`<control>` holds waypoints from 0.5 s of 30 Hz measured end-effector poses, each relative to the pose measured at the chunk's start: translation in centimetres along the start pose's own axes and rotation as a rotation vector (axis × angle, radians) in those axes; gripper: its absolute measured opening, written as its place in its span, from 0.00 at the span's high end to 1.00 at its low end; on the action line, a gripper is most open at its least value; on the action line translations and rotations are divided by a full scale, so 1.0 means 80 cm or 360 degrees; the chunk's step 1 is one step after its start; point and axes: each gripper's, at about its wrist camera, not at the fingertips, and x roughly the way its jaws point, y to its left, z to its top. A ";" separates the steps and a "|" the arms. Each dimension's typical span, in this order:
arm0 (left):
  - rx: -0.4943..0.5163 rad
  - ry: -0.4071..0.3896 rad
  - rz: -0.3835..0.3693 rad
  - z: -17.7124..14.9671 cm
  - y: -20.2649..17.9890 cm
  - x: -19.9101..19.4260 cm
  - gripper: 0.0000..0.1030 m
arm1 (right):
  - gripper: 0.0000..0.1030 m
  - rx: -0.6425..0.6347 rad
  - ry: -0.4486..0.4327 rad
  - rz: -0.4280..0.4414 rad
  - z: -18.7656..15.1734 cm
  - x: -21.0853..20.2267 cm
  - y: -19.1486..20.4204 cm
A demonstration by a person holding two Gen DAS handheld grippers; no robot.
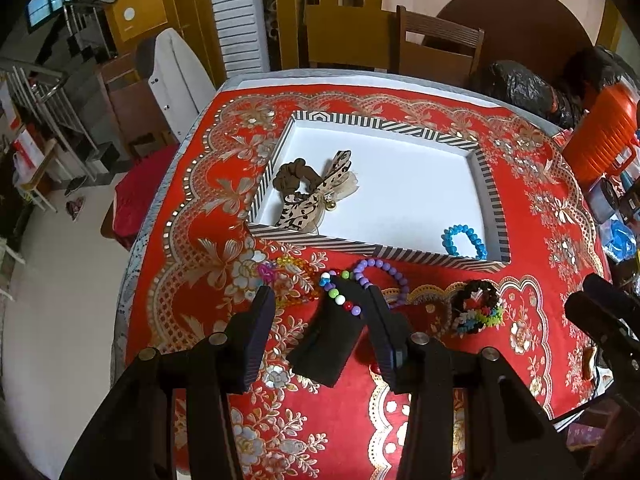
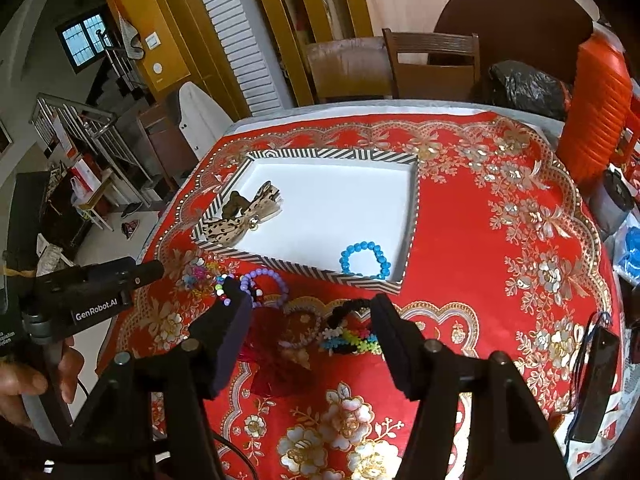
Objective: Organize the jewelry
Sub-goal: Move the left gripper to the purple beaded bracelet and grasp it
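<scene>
On the red and gold floral tablecloth (image 1: 532, 184) sits one shallow rectangular tray (image 1: 376, 250) with black-and-white striped card walls and a plain white floor. Two pieces lie inside it: at its left end, a brown scrunchie with a leopard-print ribbon bow (image 1: 316, 188) of soft fabric, and in its near right corner, a blue bead bracelet (image 1: 464, 240) of glossy round beads. Loose on the cloth in front of the tray, left to right, lie four more pieces: a clear orange and yellow bead bracelet (image 1: 300, 280), a multicolour bead bracelet (image 1: 340, 294) draped over a black foam block (image 1: 332, 344), a purple bead bracelet (image 1: 384, 276) of matte round beads, and a black band edged with bright spiky plastic links (image 1: 478, 308). The left gripper (image 1: 320, 300) hovers low over the foam block, its dark flat fingers apart, with the multicolour string between them but touched by neither pad. The right gripper (image 2: 310, 312) likewise stands with its fingers spread, straddling a crumpled red mesh pouch (image 2: 280, 368) and the spiky band, gripping nothing. A hand (image 2: 28, 384) holds the left tool's handle. Beyond the table stand two wooden chairs (image 1: 436, 46), a black plastic bag (image 1: 516, 84) and a ribbed orange container (image 1: 604, 132); nothing blocks the tray.
</scene>
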 end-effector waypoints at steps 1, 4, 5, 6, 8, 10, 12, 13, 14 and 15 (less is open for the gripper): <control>0.0001 0.0002 -0.0001 0.000 0.000 0.000 0.75 | 0.37 0.0001 -0.0002 -0.0002 0.000 0.000 -0.001; 0.0009 0.0001 0.0003 -0.003 -0.003 -0.001 0.75 | 0.37 0.0010 0.0001 -0.0002 -0.001 0.000 -0.004; 0.0010 0.0000 0.0005 -0.003 -0.004 -0.001 0.75 | 0.37 0.0011 0.0002 -0.0002 -0.001 0.000 -0.005; 0.0011 0.0002 0.0006 -0.003 -0.004 -0.001 0.75 | 0.37 0.0009 0.0004 -0.0003 -0.002 0.001 -0.006; 0.0008 0.0008 0.0004 -0.003 -0.005 0.000 0.75 | 0.37 0.0003 0.0007 -0.0009 -0.003 0.000 -0.008; 0.0003 0.0010 0.0004 -0.004 -0.006 0.001 0.75 | 0.37 0.0005 0.0010 -0.0015 -0.004 -0.001 -0.011; 0.0005 0.0013 0.0008 -0.005 -0.008 0.002 0.75 | 0.37 0.0009 0.0011 -0.0018 -0.006 -0.002 -0.014; 0.0005 0.0014 0.0009 -0.007 -0.008 0.002 0.75 | 0.37 0.0012 0.0010 -0.0022 -0.007 -0.002 -0.017; 0.0006 0.0016 0.0010 -0.007 -0.009 0.003 0.75 | 0.37 0.0015 0.0012 -0.0025 -0.007 -0.003 -0.019; 0.0006 0.0021 0.0011 -0.008 -0.009 0.004 0.75 | 0.37 0.0019 0.0016 -0.0027 -0.008 -0.003 -0.022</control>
